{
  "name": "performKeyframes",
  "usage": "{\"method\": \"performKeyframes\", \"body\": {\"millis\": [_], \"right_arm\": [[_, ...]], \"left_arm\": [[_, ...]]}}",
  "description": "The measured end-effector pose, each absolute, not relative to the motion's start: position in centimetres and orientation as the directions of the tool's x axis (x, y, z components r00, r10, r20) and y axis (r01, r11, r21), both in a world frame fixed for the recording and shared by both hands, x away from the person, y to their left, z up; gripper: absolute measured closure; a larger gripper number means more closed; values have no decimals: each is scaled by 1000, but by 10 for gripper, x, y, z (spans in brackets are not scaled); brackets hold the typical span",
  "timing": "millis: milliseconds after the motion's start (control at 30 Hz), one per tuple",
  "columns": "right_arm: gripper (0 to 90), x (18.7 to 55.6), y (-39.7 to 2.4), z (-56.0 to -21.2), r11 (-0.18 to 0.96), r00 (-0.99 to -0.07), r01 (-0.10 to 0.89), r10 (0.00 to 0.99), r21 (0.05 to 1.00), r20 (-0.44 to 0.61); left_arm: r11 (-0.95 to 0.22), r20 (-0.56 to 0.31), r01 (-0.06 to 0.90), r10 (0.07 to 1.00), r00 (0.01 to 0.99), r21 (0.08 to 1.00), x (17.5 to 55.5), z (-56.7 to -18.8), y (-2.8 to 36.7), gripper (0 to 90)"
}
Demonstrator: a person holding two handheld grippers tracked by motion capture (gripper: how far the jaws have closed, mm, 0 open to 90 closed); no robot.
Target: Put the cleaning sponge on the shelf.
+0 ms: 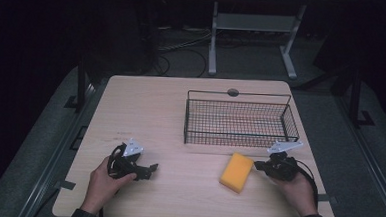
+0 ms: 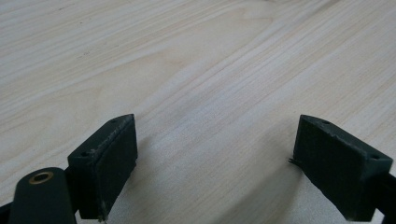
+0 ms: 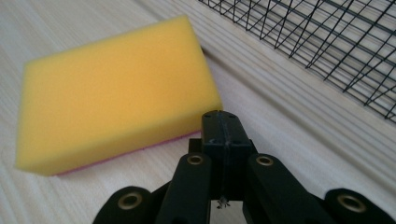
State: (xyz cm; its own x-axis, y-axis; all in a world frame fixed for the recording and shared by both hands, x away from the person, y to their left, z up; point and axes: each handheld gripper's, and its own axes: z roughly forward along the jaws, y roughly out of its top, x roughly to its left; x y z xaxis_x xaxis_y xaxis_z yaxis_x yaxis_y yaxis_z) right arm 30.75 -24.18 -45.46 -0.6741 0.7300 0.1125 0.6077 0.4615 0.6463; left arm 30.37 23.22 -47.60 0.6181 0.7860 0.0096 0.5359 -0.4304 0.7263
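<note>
On the table (image 1: 171, 107), the yellow sponge (image 1: 236, 172) lies flat just in front of the wire basket (image 1: 240, 122). Your right gripper (image 3: 224, 122) sits just beside its edge, jaws pressed together, empty. Your left gripper (image 2: 215, 154) rests well apart, jaws spread wide over bare wood.

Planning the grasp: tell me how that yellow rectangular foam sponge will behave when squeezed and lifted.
The yellow rectangular foam sponge looks porous, so it will probably compress between the fingers and feel light. Lying flat on the wooden table, it shouldn't roll or tip. Its matte texture suggests it won't slip.
</note>
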Motion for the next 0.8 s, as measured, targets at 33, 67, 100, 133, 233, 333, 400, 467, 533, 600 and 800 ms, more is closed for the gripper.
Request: {"method": "performKeyframes", "body": {"millis": [33, 67, 100, 133, 233, 333, 400, 467, 533, 600, 800], "right_arm": [[896, 310, -240, -454, 463, -674, 609, 730, 644, 114], [896, 310, -240, -454, 463, -674, 609, 730, 644, 114], [896, 311, -238, -454, 464, -675, 609, 729, 644, 114], [896, 312, -237, -454, 465, -676, 608, 728, 643, 113], [896, 315, -231, -454, 468, -681, 604, 723, 645, 113], [896, 318, -225, -454, 476, -688, 600, 717, 643, 112], [896, 321, -220, -453, 479, -694, 595, 712, 645, 112], [896, 324, -216, -453, 485, -699, 592, 707, 644, 111], [897, 326, -211, -453, 484, -702, 591, 703, 645, 115], [896, 329, -207, -453, 486, -707, 587, 697, 647, 118], [896, 334, -193, -452, 506, -725, 572, 680, 645, 110]], "left_arm": [[-430, 10, 536, 786, 618, 726, 304, -476, 232, 128], [-430, 10, 536, 786, 618, 726, 304, -476, 232, 128], [-430, 10, 536, 786, 618, 726, 304, -476, 232, 128], [-430, 10, 536, 786, 618, 726, 304, -476, 232, 128], [-429, 8, 536, 786, 618, 727, 304, -476, 232, 128], [-431, 9, 536, 786, 619, 726, 304, -476, 232, 128], [-430, 9, 536, 786, 618, 726, 304, -476, 232, 128], [-430, 8, 536, 786, 618, 726, 304, -476, 232, 128], [-429, 8, 536, 786, 618, 727, 304, -476, 232, 128], [-429, 8, 536, 787, 617, 727, 304, -476, 232, 128], [-429, 8, 536, 786, 618, 727, 304, -476, 232, 128]]}}
